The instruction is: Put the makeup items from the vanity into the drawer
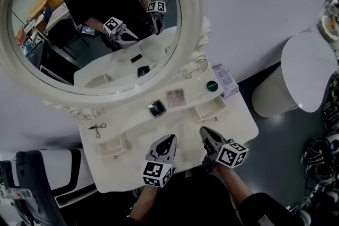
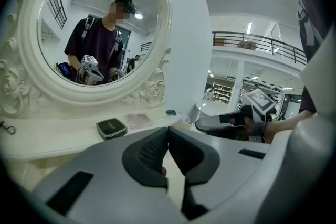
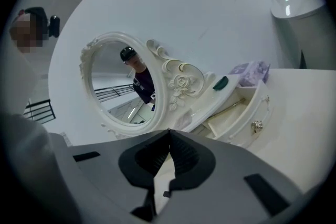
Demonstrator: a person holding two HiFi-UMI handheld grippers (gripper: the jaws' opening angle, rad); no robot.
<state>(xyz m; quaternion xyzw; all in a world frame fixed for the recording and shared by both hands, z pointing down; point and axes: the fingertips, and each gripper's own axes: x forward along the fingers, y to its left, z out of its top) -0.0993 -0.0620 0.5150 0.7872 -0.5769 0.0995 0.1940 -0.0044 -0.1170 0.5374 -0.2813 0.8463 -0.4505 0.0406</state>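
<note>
Nearest to us, the left gripper (image 1: 168, 141) and the right gripper (image 1: 205, 133) hover side by side over the front of the white vanity (image 1: 122, 174), both pointing toward the mirror. In the left gripper view we see its fingers (image 2: 157, 147) pressed together at the tips with nothing clamped. The right gripper view shows that pair (image 3: 181, 152) likewise closed and empty.

Just past the grippers, two small drawers stand pulled open. The left drawer (image 1: 112, 145) is near the left gripper and the right drawer (image 1: 211, 108) is just ahead of the right gripper. From the right gripper view we make out a thin gold stick (image 3: 229, 108) lying inside the right drawer.

On the raised shelf between the drawers lies a black compact (image 1: 157, 108), and a pink palette (image 1: 176, 97) sits just beside it on its right. Further right, a small green piece (image 1: 212, 86) rests at the shelf's end, next to a purple box (image 1: 225, 79). At the shelf's far left we see a little black clip (image 1: 97, 128).

Behind the shelf rises the oval mirror (image 1: 193, 13) in its carved white frame, reflecting a person in a dark top with both grippers. Beyond the vanity's right side stand a white cylinder (image 1: 270, 98) and a round white tabletop (image 1: 312, 71).
</note>
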